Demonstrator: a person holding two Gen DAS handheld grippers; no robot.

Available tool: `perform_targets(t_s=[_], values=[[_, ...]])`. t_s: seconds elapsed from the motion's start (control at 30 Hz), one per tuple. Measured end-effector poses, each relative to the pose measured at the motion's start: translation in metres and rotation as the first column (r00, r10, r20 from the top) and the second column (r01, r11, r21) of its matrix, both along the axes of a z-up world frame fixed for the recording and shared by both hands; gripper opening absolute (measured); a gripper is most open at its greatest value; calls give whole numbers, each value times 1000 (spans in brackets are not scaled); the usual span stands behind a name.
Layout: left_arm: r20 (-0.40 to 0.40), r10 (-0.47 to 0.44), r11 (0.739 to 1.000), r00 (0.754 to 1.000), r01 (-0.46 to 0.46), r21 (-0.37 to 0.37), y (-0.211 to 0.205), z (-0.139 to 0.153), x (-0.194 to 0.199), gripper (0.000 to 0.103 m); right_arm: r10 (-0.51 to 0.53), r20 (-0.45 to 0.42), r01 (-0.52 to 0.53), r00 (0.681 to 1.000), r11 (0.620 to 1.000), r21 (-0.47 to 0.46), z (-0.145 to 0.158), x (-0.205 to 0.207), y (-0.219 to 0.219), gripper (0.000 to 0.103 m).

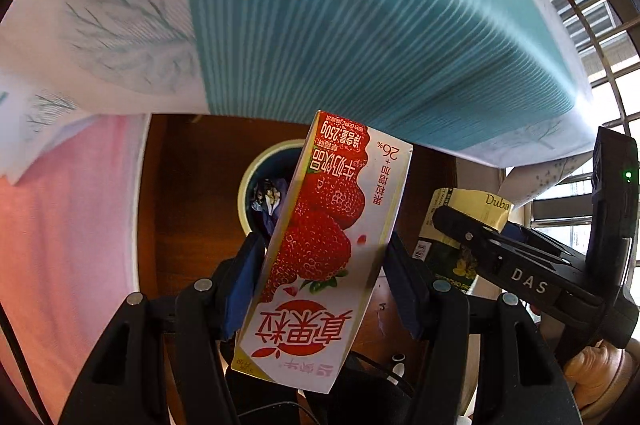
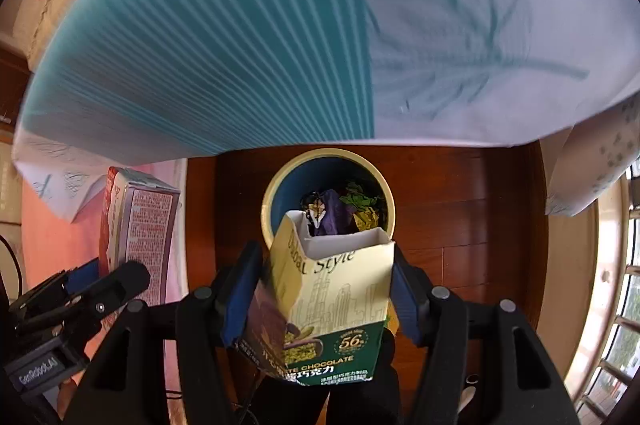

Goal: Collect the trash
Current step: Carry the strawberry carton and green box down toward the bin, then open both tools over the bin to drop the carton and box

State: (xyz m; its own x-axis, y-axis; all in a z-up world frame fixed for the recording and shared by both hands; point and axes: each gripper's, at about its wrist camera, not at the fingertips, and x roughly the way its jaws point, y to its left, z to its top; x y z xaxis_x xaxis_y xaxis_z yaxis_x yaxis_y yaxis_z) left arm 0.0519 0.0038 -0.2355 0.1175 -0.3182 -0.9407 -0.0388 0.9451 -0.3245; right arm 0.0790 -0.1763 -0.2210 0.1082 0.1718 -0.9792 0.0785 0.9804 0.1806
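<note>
My left gripper (image 1: 326, 277) is shut on a strawberry milk carton (image 1: 320, 249), red and white, held upside down above the wooden floor. The carton also shows at the left of the right wrist view (image 2: 138, 221). My right gripper (image 2: 326, 285) is shut on an opened cream and green chocolate box (image 2: 332, 305), held over the near rim of a round trash bin (image 2: 276, 185) with a cream rim and blue inside. The bin holds several crumpled wrappers (image 2: 344, 207). In the left wrist view the bin (image 1: 250, 181) lies behind the carton, and the chocolate box (image 1: 460, 225) is at the right.
A bed with a teal striped and white leaf-print cover (image 2: 240, 37) overhangs just beyond the bin. A pink sheet (image 1: 68, 225) hangs at the left. Dark wooden floor (image 2: 480, 225) surrounds the bin. A barred window (image 1: 592, 5) is at the right.
</note>
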Motion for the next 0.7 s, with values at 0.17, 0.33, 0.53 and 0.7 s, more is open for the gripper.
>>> perform_targets(t_s=[0.17,0.33,0.53,0.7], values=[[-23,-36,999,999,36,-28,-10,-59,3,58,-99,9,98,995,995,3,-54,-4,-10,63],[-36,-65,997,997,63,-48,-16,-108,7,59,-190,24,189,982,982,15,-106,-3,-18,65],[-13,-80,996,997,79,-49,-25,-145,18,82,-275,8,272,961,953,133,-147,-1,-25,77],[1,-67,998,998,67,-12,-19,-160,22,102,-339,-23,338,941,928,154,-169,-3,-27,80]])
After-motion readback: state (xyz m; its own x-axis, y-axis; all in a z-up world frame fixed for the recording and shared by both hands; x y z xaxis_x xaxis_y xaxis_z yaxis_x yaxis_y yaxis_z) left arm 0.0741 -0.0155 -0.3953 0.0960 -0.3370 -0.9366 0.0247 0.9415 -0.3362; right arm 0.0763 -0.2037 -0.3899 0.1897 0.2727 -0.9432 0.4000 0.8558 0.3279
